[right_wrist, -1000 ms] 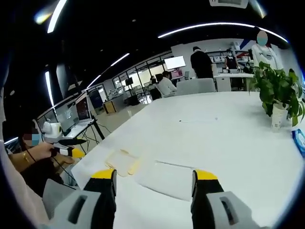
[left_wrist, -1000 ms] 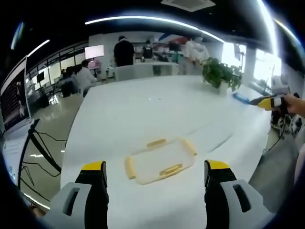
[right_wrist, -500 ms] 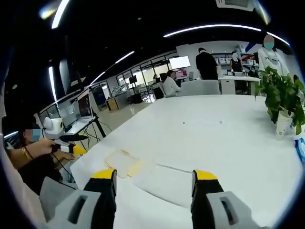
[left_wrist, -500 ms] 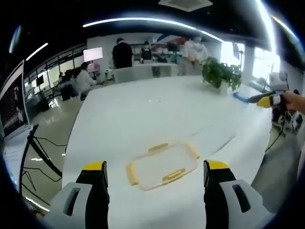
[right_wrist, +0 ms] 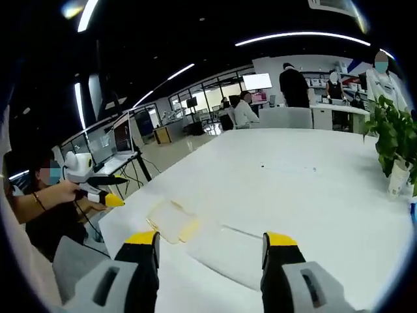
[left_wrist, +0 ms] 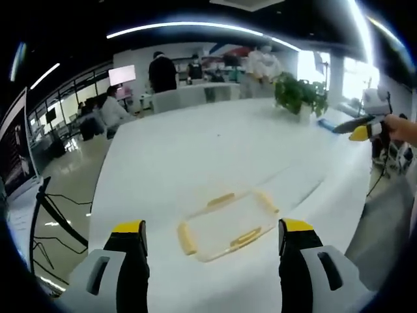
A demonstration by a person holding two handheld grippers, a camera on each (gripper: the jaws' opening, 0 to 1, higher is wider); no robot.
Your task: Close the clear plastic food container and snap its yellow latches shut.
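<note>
In the left gripper view, the left gripper [left_wrist: 213, 236] stood with its jaws wide apart and held nothing. The clear plastic container [left_wrist: 225, 222] lay flat on the white bench [left_wrist: 195, 150], just ahead of the jaws and between their lines. Three yellow latches showed on it: one on the left end [left_wrist: 187, 237], one on the far long edge [left_wrist: 221, 199] and one on the near long edge [left_wrist: 245, 237]; a fourth on the right end [left_wrist: 266, 201] was also visible. At the right edge of that view the right gripper [left_wrist: 357, 129] hung well apart from the container, beyond the bench edge. A potted plant [left_wrist: 300, 96] stood at the far right of the bench.

In the right gripper view, the left gripper [right_wrist: 98, 189] appeared at the left, held by the person's hand [right_wrist: 55, 195]. The container [right_wrist: 171, 222] lay near the bench corner, and a flat clear panel (probably the lid) [right_wrist: 228, 249] lay just beside it to the right. The right gripper [right_wrist: 210, 246] also stood wide open and empty, above that panel.

The step in hand appeared to be the approach. To do it well, the lid should be seated squarely on the base before any latch is pressed. One gripper should steady the base, since a light container on a smooth bench would likely slide. Opposite latches should then be pressed in turn.
</note>
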